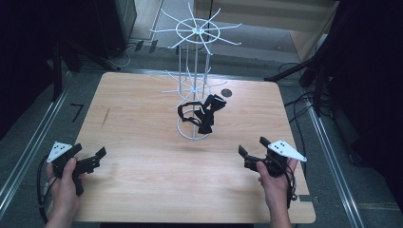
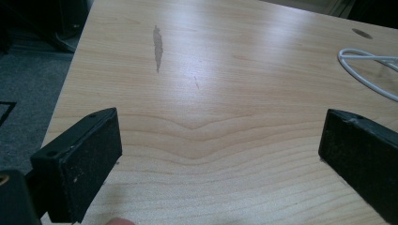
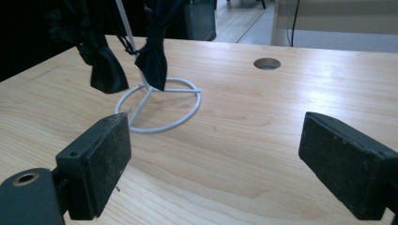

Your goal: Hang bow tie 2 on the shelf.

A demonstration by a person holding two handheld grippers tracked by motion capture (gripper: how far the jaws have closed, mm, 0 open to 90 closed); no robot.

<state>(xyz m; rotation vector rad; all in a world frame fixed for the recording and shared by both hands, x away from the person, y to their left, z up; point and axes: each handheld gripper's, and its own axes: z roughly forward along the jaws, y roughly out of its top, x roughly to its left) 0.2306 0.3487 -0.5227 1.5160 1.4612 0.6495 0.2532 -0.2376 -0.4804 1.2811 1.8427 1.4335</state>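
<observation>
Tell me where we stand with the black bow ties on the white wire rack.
Done: two black bow ties hang from the white wire rack mid-table, dangling above its ring base. In hand: nothing; the left gripper and right gripper hover open near the table's front corners, jaws wide apart. Left: the rack's upper spokes are bare, and whichever move comes next has not started.

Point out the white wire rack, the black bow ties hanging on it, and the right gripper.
white wire rack (image 1: pixel 194 135): high view, base ring.
black bow ties (image 1: pixel 207 115): high view, hanging cloth.
right gripper (image 1: pixel 252 146): high view, midway between jaw tips.
</observation>
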